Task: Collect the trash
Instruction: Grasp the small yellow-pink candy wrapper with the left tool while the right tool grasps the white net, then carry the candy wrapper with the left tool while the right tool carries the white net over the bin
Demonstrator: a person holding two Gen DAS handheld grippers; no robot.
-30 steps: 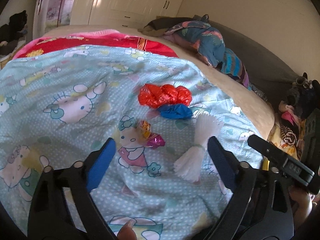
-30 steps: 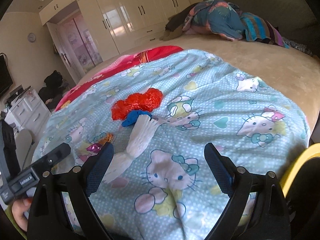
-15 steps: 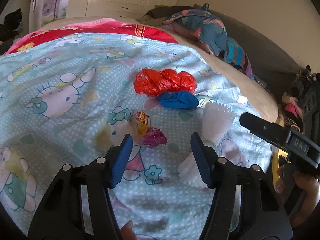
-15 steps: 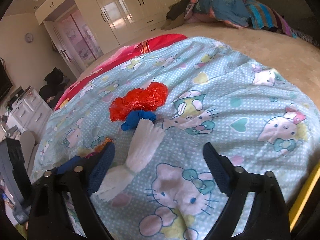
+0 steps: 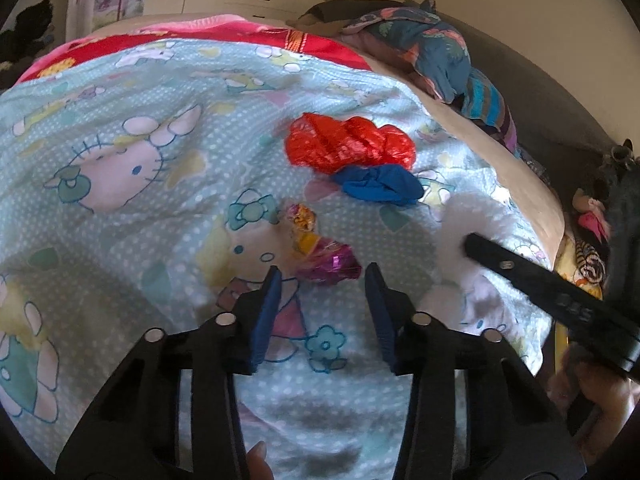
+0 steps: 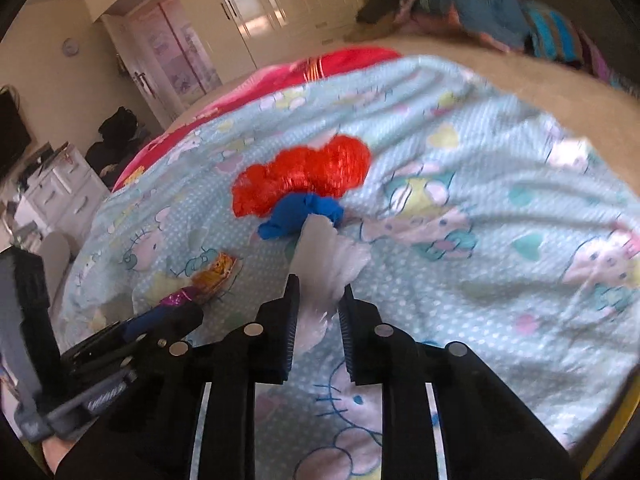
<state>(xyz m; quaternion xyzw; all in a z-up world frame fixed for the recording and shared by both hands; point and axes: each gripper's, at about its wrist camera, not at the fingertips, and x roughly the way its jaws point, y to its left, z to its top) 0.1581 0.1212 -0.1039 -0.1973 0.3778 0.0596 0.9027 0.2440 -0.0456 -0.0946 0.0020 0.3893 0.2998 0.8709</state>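
Trash lies on a light blue cartoon-print blanket (image 5: 120,128). A crumpled red foil bag (image 5: 348,146) and a blue wad (image 5: 378,184) lie together; both show in the right wrist view, the bag (image 6: 304,176) above the wad (image 6: 296,216). Purple and orange candy wrappers (image 5: 320,248) lie just ahead of my left gripper (image 5: 322,276), which is part open and empty. My right gripper (image 6: 318,286) is narrowed around a white pleated paper bundle (image 6: 328,260); I cannot tell whether the pads grip it.
A beige bed surface (image 6: 500,64) borders the blanket, with a heap of patterned clothes (image 5: 436,52) at the back. White wardrobes (image 6: 280,4) line the far wall. A white drawer unit (image 6: 60,192) stands at the left.
Both grippers moved forward and narrowed. The left one closed in toward the candy wrappers. The right one came around the white paper bundle.
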